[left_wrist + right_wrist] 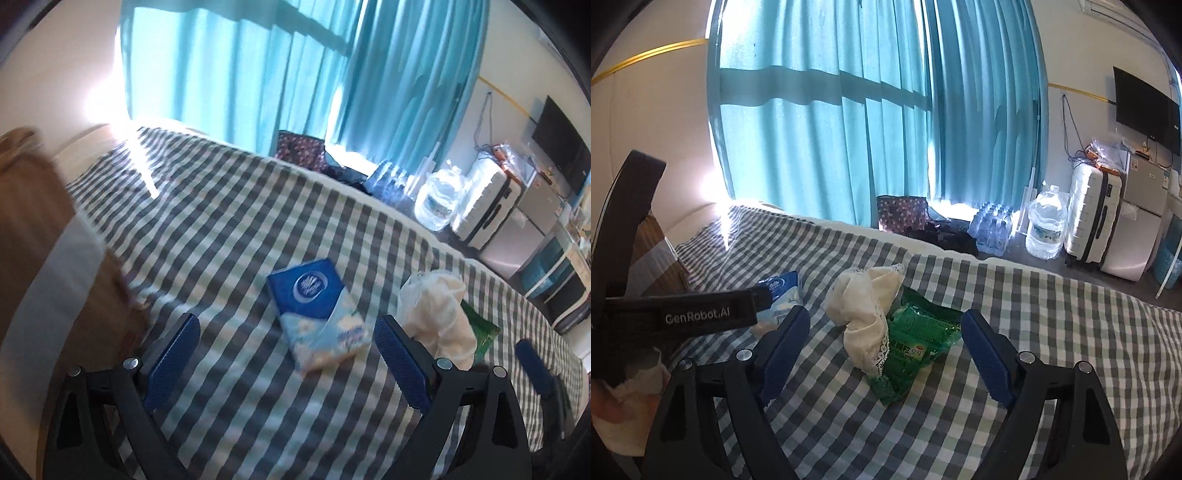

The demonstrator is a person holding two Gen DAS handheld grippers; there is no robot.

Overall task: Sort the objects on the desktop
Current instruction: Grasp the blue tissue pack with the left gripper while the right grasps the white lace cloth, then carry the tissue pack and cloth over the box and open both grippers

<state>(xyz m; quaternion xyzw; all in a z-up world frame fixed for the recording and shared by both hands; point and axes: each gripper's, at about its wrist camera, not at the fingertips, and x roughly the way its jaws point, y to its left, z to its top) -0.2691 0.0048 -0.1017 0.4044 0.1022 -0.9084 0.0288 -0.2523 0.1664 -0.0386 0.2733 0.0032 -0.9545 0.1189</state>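
A blue tissue pack (314,314) lies flat on the grey-and-white checked cloth (221,229). It sits just ahead of and between the fingertips of my left gripper (287,319), which is open and touches nothing. Right of the pack lies a crumpled white cloth with a lace edge (436,314), resting on a green plastic packet (484,332). In the right wrist view, the white cloth (864,306) and green packet (916,347) lie between the wide-open fingers of my right gripper (885,314), pads clear of both. The left gripper's black body (683,314) partly hides the tissue pack (783,295).
A brown cardboard box with pale tape (44,258) stands at the left edge of the checked cloth. Beyond the far edge are teal curtains (831,129), a dotted bag (901,214), bottled water (1045,221), a white suitcase (1089,214) and a wall screen (1145,107).
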